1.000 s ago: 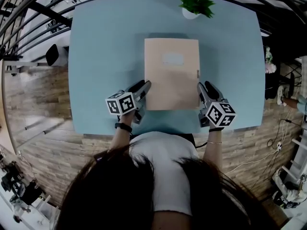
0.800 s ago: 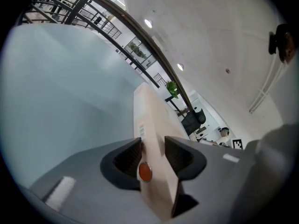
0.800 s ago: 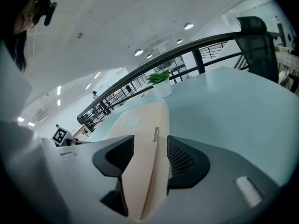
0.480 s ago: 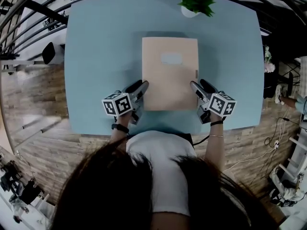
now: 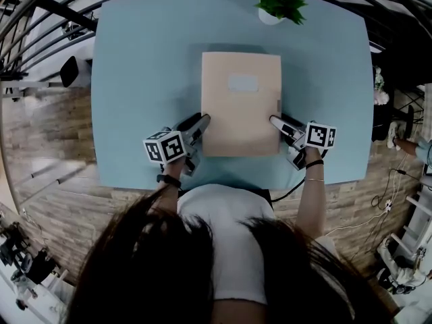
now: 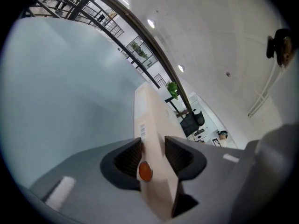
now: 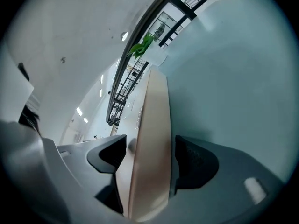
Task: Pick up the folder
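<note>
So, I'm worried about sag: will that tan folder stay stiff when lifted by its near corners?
Probably fairly stiff: the folder lies flat with straight edges, and its edge looks thick in the left gripper view. That thickness suggests some weight, so held at its near end the far end may droop a little. Its smooth-looking cover could slip.

You have one folder (image 5: 241, 103), one table (image 5: 135, 79), one plant (image 5: 280, 2), and two grippers in your hands: left gripper (image 5: 202, 120), right gripper (image 5: 274, 121).
</note>
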A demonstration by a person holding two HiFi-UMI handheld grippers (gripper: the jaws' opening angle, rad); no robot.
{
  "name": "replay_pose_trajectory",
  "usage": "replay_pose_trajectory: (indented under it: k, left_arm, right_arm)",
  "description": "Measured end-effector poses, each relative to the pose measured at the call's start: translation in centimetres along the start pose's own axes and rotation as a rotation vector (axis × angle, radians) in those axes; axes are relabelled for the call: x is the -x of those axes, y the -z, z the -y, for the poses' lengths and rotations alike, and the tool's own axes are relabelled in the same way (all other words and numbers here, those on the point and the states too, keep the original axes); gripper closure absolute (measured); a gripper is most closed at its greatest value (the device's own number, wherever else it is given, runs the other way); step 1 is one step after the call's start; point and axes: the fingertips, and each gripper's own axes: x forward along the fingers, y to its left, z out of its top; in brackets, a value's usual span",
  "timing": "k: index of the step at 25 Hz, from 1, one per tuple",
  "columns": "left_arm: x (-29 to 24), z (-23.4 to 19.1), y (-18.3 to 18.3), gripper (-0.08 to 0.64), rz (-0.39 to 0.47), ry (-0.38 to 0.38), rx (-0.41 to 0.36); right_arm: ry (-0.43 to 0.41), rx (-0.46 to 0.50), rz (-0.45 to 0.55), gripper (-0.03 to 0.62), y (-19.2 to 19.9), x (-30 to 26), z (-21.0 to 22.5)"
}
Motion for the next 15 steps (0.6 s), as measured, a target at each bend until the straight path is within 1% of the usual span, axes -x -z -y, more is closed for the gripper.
replay_pose_trajectory:
  k: [2,4,8,12,15]
  left_arm:
    - [0.0,-0.1,-0.03,0.35,0.003,0.003,0.003]
    - [-0.01,-0.18,0.0,0.35,0.003,0.001,0.005]
    - [-0.08,-0.06,-0.01,0.35,0.005,-0.001,0.015]
    - [-0.14,-0.16,0.24,0.347,0.016,0.024,0.057]
    - [-0.15,-0.03,0.43,0.345,0.007,0.042,0.082]
  right_arm:
    - [-0.068,-0.031,-0.034,0.29,-0.06,-0.04,-0.25]
    - [-0.118,-0.077,-0.076,0.291,0.23,0.02,-0.02]
    - [-0.17,-0.1,-0.113,0.291,0.04,0.42,0.31]
    - [-0.221,-0.162,-0.12,0.291,-0.16,0.55,0.37]
    - [-0.26,-0.185,-0.141,0.291,-0.29,0.33,0.08]
